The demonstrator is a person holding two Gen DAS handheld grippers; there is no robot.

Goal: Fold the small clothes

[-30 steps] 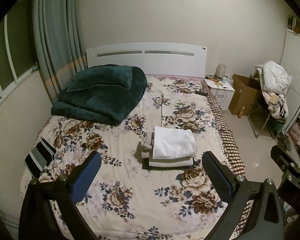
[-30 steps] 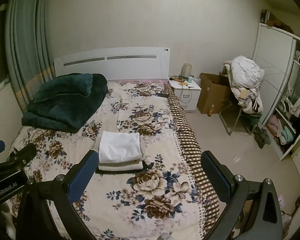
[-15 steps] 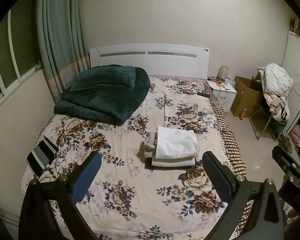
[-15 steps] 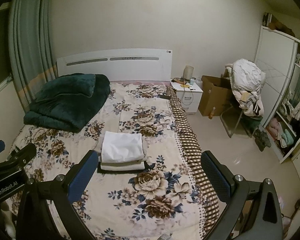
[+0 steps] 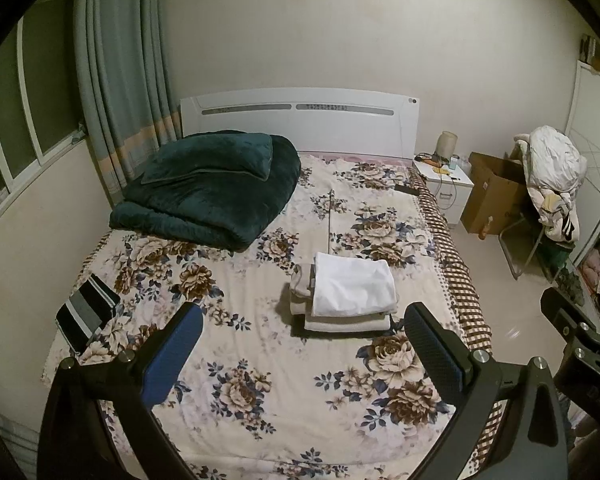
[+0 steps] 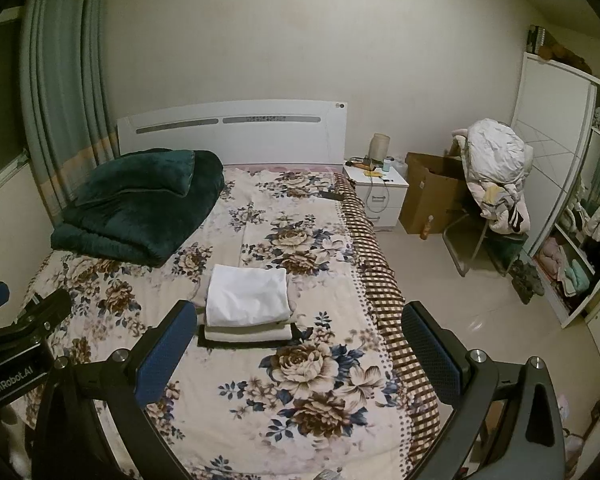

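Note:
A stack of folded small clothes [image 5: 346, 296], white on top with cream and dark pieces below, lies on the floral bedspread [image 5: 260, 364]; it also shows in the right wrist view [image 6: 247, 303]. A folded striped grey-black garment [image 5: 85, 311] lies at the bed's left edge. My left gripper [image 5: 302, 346] is open and empty, held high above the bed's foot, well short of the stack. My right gripper [image 6: 296, 344] is open and empty at a similar height to the right.
A folded dark green quilt [image 5: 212, 196] covers the bed's far left. A white nightstand [image 5: 446, 186], a cardboard box [image 5: 494, 196] and a chair heaped with clothes [image 5: 552, 176] stand right of the bed. A wardrobe [image 6: 572, 200] lines the right wall.
Both grippers have pulled back and up from the bed, so the stack looks smaller and farther. Both stayed open. The clothes have not moved.

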